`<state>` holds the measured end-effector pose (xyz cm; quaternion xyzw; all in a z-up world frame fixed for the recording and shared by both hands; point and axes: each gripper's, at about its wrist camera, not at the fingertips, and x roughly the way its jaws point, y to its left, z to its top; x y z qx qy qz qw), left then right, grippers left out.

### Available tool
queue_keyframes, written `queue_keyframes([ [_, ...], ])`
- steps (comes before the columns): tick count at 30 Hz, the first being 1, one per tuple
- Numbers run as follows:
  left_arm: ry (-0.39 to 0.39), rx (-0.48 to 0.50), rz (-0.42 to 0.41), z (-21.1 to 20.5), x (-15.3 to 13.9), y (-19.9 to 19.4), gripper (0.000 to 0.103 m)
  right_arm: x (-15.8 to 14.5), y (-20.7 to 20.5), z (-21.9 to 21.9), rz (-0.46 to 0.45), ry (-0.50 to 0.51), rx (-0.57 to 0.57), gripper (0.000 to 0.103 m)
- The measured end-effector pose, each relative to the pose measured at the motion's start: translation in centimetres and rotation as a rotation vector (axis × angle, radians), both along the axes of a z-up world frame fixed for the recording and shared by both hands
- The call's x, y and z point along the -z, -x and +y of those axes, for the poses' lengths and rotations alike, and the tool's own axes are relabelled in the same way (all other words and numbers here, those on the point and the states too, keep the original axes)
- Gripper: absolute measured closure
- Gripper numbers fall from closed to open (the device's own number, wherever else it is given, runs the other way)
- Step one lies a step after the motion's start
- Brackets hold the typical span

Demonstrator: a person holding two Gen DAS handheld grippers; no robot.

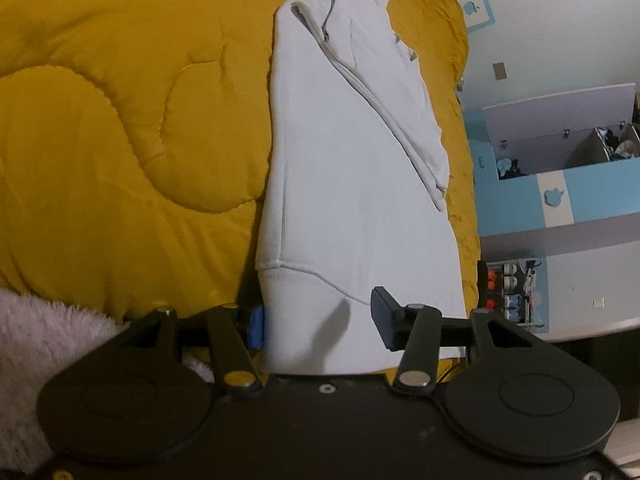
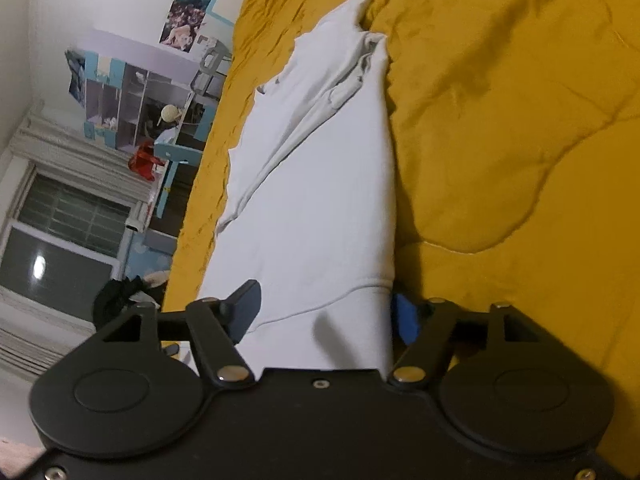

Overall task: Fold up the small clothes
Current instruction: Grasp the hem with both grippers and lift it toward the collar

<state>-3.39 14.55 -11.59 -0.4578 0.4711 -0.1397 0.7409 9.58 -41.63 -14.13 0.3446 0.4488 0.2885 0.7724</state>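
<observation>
A white sweatshirt [image 1: 344,184] lies folded into a long strip on the yellow quilt [image 1: 120,120], with a sleeve laid diagonally over its far half. Its ribbed hem is the near end in both views. My left gripper [image 1: 320,322] is open and straddles that hem, the blue pad [image 1: 256,328] at the cloth's left edge and the dark finger [image 1: 384,316] resting over the cloth. In the right wrist view the same sweatshirt [image 2: 320,184] runs away from my right gripper [image 2: 325,316], also open astride the hem. One of its fingers [image 2: 244,312] is above the cloth, its blue pad [image 2: 406,320] beside the folded edge.
A fluffy pink blanket [image 1: 28,344] lies at the quilt's near left. Beyond the bed edge stand a blue and white open chest [image 1: 560,176] and, in the right wrist view, a shelf unit [image 2: 132,96] and a window [image 2: 64,232]. Bare quilt [image 2: 520,140] spreads beside the garment.
</observation>
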Motion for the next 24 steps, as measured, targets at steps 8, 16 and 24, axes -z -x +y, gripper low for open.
queue_keyframes([
  [8,-0.058,-0.017,0.001,-0.7,-0.7,0.9,0.087,-0.2,0.8,0.8,-0.004,0.078,-0.045,0.082],
  [16,-0.007,-0.045,0.003,0.0,-0.3,1.2,0.094,-0.1,1.1,1.2,0.000,0.074,-0.022,0.093],
  [24,0.009,-0.042,-0.067,0.0,-1.7,0.7,0.097,-0.8,1.0,0.5,-0.016,-0.079,0.031,0.093],
])
